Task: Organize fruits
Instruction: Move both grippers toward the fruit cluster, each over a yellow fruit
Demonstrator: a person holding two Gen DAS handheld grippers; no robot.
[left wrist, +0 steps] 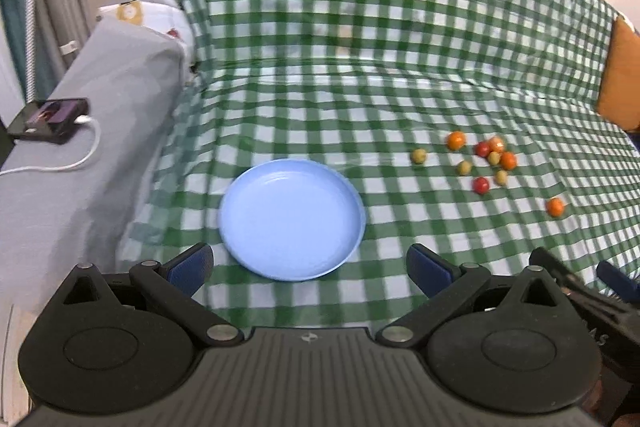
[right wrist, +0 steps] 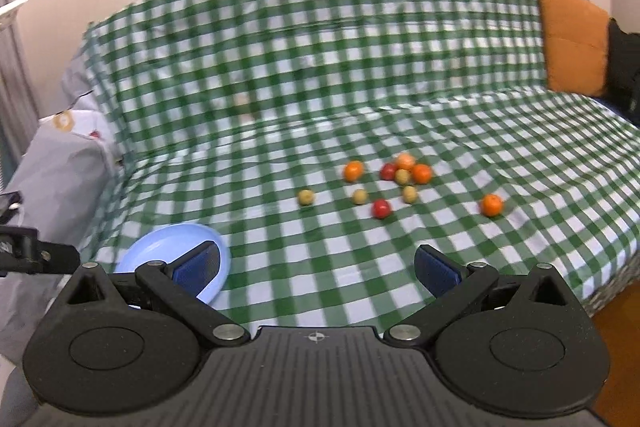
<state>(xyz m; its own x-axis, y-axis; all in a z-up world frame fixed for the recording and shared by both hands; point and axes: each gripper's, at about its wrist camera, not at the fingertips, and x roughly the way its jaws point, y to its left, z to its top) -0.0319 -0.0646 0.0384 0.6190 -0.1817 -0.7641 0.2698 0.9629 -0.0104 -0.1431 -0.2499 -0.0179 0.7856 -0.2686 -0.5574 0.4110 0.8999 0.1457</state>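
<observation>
A light blue plate (left wrist: pixel 292 219) lies empty on the green checked cloth, just ahead of my left gripper (left wrist: pixel 310 267), which is open with nothing between its blue pads. Several small fruits lie scattered to the right: orange ones (left wrist: pixel 456 140), red ones (left wrist: pixel 481 185) and yellow-green ones (left wrist: pixel 418 156). In the right wrist view the same plate (right wrist: pixel 160 247) sits at the lower left, partly behind a finger. The fruits lie ahead: an orange one (right wrist: pixel 491 205), a red one (right wrist: pixel 381 208), a yellow-green one (right wrist: pixel 306 197). My right gripper (right wrist: pixel 318 269) is open and empty, short of the fruits.
The cloth covers a sofa seat and backrest (right wrist: pixel 320 47). A grey armrest (left wrist: pixel 100 99) on the left carries a phone (left wrist: pixel 48 119) on a white cable. An orange cushion (right wrist: pixel 572 39) stands at the right end. The other gripper's edge (left wrist: pixel 580 291) shows at right.
</observation>
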